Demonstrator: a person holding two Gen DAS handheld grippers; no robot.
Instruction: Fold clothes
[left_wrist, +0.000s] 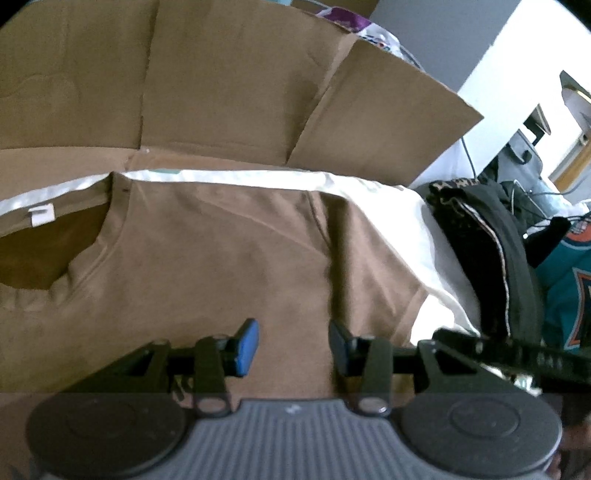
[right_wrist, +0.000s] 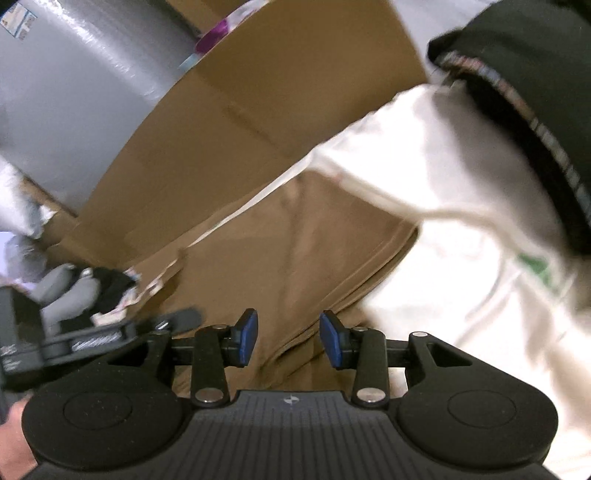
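A brown T-shirt (left_wrist: 207, 258) lies flat on a white cloth (left_wrist: 436, 258), its neckline and white label (left_wrist: 42, 215) at the left and one short sleeve spread to the right. My left gripper (left_wrist: 293, 345) hovers over the shirt's chest, open, its blue pads apart with nothing pinched. In the right wrist view the same shirt (right_wrist: 295, 251) shows its sleeve edge against the white cloth (right_wrist: 443, 184). My right gripper (right_wrist: 288, 339) is open above that edge, and no fabric is held between the pads. The other gripper's black body shows at the left of that view.
An opened cardboard box (left_wrist: 221, 92) with raised flaps stands just behind the shirt. A stack of dark clothes (left_wrist: 480, 251) lies to the right of the white cloth, with a teal jersey (left_wrist: 569, 280) beyond it. A grey wall (right_wrist: 74, 92) is at the back.
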